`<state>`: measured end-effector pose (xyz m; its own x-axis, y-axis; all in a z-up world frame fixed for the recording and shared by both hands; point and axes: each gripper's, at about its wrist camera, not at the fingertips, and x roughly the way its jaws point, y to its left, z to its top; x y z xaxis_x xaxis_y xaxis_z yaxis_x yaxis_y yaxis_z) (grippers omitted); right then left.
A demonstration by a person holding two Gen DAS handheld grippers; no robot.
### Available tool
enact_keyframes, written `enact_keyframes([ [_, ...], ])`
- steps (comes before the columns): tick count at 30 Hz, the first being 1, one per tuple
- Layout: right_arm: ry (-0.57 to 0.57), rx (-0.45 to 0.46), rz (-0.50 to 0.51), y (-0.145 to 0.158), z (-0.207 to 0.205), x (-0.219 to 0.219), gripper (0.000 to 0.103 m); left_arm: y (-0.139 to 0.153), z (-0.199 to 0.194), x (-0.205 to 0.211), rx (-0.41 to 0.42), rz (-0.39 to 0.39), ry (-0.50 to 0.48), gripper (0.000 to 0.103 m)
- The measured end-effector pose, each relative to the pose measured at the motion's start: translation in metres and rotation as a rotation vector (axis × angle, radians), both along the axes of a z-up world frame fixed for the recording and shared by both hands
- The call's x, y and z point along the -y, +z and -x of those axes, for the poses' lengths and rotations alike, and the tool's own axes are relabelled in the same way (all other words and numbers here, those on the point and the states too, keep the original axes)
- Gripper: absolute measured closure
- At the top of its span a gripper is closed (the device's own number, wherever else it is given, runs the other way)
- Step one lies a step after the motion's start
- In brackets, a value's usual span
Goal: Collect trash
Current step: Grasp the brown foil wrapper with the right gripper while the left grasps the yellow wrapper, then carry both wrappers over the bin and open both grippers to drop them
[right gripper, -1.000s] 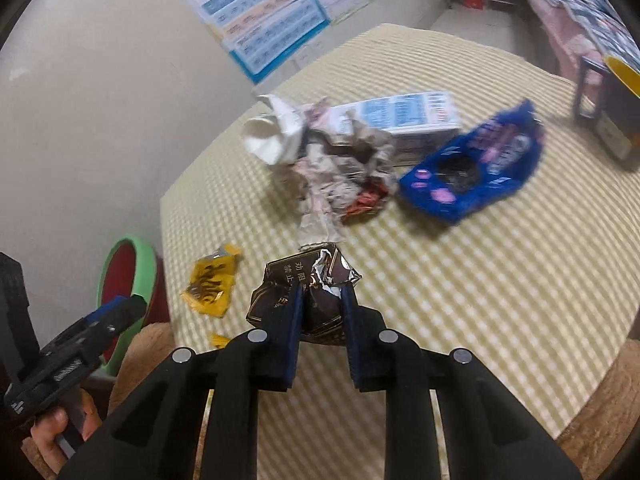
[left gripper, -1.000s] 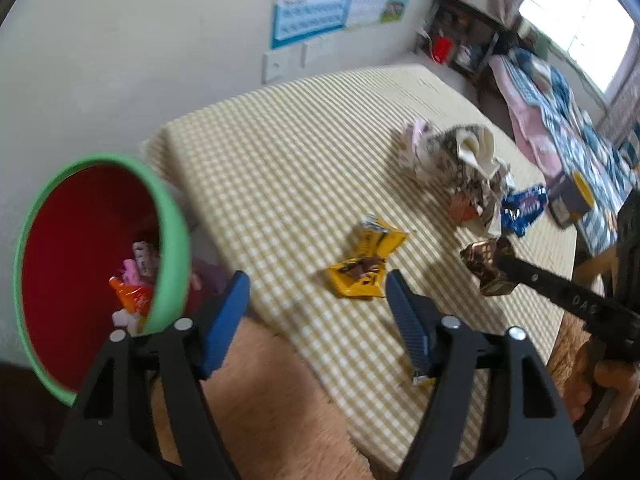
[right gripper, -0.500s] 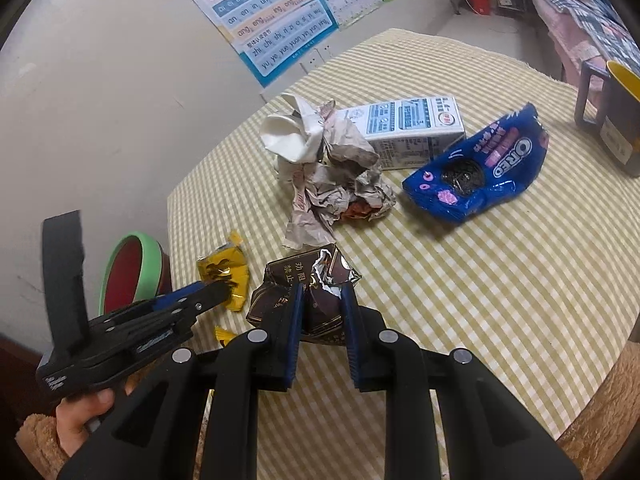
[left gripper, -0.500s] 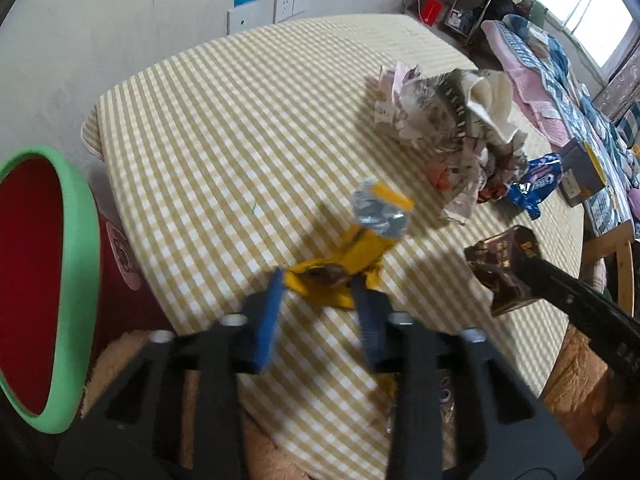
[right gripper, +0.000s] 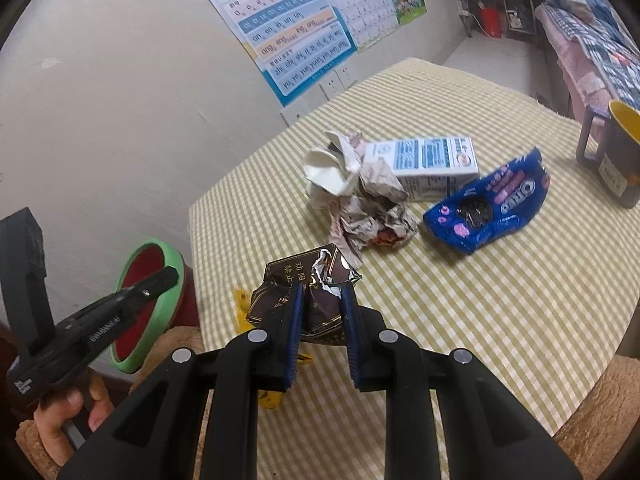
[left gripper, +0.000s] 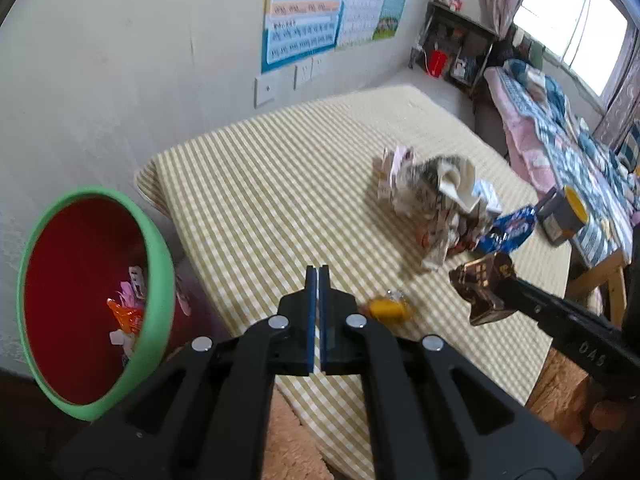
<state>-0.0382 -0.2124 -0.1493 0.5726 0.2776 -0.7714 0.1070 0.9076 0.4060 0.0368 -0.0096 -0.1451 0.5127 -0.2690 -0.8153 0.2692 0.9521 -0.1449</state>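
Across the checked table (left gripper: pixel 280 168) the trash is only partly cleared. Largest is the red bin with the green rim (left gripper: pixel 160 264), standing on the floor just off the table's near-left corner; several wrappers already lie inside it, so some collecting is done.

Toward the table's right side sits the main heap: a milk carton (right gripper: pixel 432 160) lying on its side, with crumpled paper (right gripper: pixel 360 200) against it, and a blue Oreo wrapper (right gripper: pixel 488 208) just beside the carton on the side nearer the right edge. A dark mug with a yellow inside (right gripper: pixel 616 160) stands near the far-right edge; whether it counts as trash I cannot tell.

The right tongs (right gripper: pixel 320 308) are closed on a crumpled brown foil packet (right gripper: pixel 304 280), held above the near edge of the table, apart from the cloth. The left tongs (left gripper: pixel 318 280) have their blue pads pressed nearly together with nothing visible between them, and they hover over the near-left corner, between bin and heap.

Smallest, a yellow wrapper (left gripper: pixel 386 308) lies near the near edge, just right of the left tongs and not in their grip.

By my judgement at least 4 pieces remain on the table, and the brown packet must yet reach the bin.
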Motion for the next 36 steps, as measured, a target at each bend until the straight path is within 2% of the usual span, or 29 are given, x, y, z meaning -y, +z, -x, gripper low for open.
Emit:
enact_keyframes([
  [5, -0.004, 0.022, 0.009, 0.009, 0.004, -0.002, 0.084, 0.014, 0.0, -0.009, 0.023, 0.031, 0.029, 0.103],
  [8, -0.01, 0.022, 0.014, 0.01, 0.009, 0.001, 0.084, 0.007, -0.003, -0.009, -0.016, 0.035, 0.023, 0.102],
  [10, -0.015, 0.016, 0.013, 0.01, 0.008, 0.002, 0.084, -0.002, -0.003, -0.006, -0.049, 0.054, 0.011, 0.091],
  [12, -0.02, 0.013, 0.016, 0.009, 0.007, 0.003, 0.084, -0.011, -0.003, 0.002, -0.077, 0.049, -0.034, 0.054],
  [13, -0.024, 0.01, 0.015, 0.009, 0.007, 0.004, 0.084, -0.019, -0.003, 0.011, -0.089, 0.028, -0.079, 0.052],
  [17, -0.035, -0.001, 0.002, 0.006, 0.008, 0.011, 0.084, -0.047, -0.006, 0.04, -0.139, -0.061, -0.199, 0.052],
  [21, -0.041, -0.009, -0.013, 0.002, 0.008, 0.014, 0.084, -0.079, -0.013, 0.061, -0.21, -0.121, -0.251, 0.052],
  [23, -0.045, -0.012, -0.018, 0.0, 0.009, 0.016, 0.084, -0.086, -0.015, 0.063, -0.216, -0.127, -0.246, 0.061],
  [27, -0.052, -0.014, -0.025, -0.001, 0.009, 0.018, 0.084, -0.081, -0.014, 0.062, -0.219, -0.095, -0.23, 0.069],
  [36, -0.032, 0.006, -0.009, 0.004, 0.006, 0.009, 0.084, -0.026, -0.001, 0.026, -0.082, -0.033, -0.099, 0.071],
])
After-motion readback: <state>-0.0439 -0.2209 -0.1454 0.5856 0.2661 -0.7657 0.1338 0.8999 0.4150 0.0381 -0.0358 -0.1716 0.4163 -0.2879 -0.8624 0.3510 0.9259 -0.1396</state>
